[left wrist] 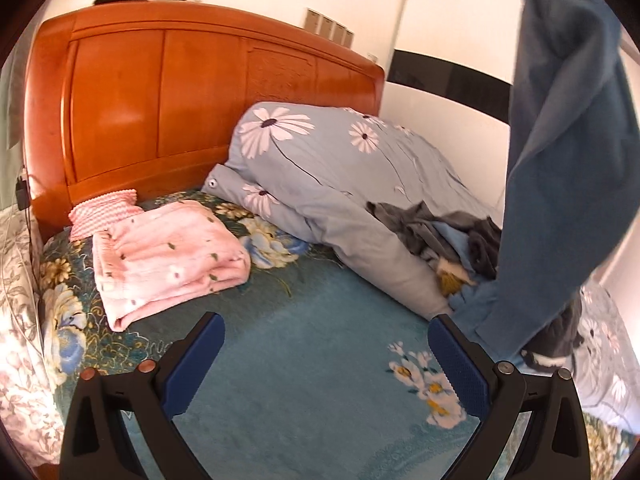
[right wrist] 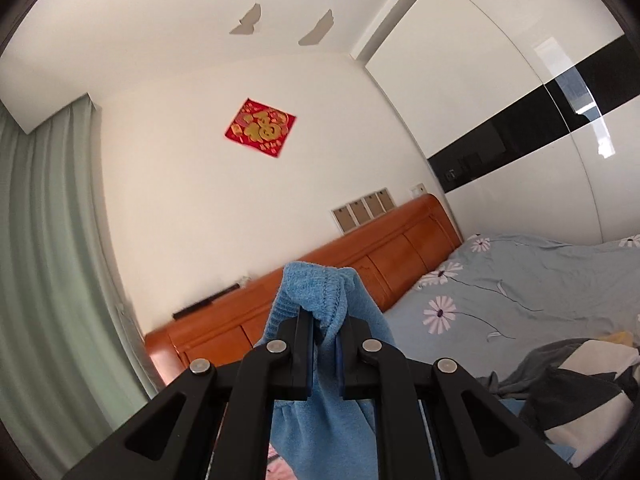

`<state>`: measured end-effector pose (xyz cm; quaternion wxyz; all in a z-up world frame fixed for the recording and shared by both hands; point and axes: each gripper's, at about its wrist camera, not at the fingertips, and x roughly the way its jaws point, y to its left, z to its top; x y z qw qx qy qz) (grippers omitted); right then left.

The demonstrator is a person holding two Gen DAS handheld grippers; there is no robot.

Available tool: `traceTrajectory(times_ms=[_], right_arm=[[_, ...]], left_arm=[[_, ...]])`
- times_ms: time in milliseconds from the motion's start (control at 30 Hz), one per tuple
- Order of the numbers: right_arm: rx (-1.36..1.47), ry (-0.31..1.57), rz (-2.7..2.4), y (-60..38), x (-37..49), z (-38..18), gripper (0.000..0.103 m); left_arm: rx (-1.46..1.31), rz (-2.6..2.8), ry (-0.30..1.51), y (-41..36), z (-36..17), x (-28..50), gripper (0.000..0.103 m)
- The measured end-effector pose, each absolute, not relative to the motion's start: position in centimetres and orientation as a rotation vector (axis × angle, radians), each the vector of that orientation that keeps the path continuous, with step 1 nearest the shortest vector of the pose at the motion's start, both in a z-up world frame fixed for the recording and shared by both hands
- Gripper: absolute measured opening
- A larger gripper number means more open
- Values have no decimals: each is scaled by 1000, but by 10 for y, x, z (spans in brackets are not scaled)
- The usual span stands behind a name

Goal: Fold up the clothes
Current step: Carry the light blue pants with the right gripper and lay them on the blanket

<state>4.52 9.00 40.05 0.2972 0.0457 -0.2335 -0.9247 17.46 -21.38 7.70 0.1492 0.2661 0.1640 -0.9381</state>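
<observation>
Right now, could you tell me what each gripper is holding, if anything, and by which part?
The right gripper is shut on the blue garment, pinching it at its elastic ribbed edge. The left gripper is open and holds nothing.

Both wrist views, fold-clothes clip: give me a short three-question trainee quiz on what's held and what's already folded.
1. True or false: the left gripper is open and holds nothing.
2. Multiple choice: what is the right gripper clamped on? A) the pink folded garment B) the blue garment C) the floral quilt
3. Fill in: the pink folded garment lies on the bed near the wooden ______.

Key: 1 true. 2 B; its elastic hem bunches between the closed fingers, and the left wrist view shows the cloth hanging down at the right. 3 headboard.
</observation>
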Motion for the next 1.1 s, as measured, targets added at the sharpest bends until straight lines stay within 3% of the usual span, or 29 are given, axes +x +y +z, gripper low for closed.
traceTrajectory(times_ms=[200,567,867,1100], right_arm=[[185,-660,-2560,144,70,378,8],[990,-1115,-2891,331,141,129,8],[1300,-1509,-3080,450,274,36,8],[1647,-1615,-3083,492,333,-34,8]], left_arm=[[826,-2716,523,-213,66,170,103],[1164,-2754,530,-161,8,143,103],[1391,-2692,583,-126,-25,116,103],[1527,-2674,569,-95,-41,93,103]])
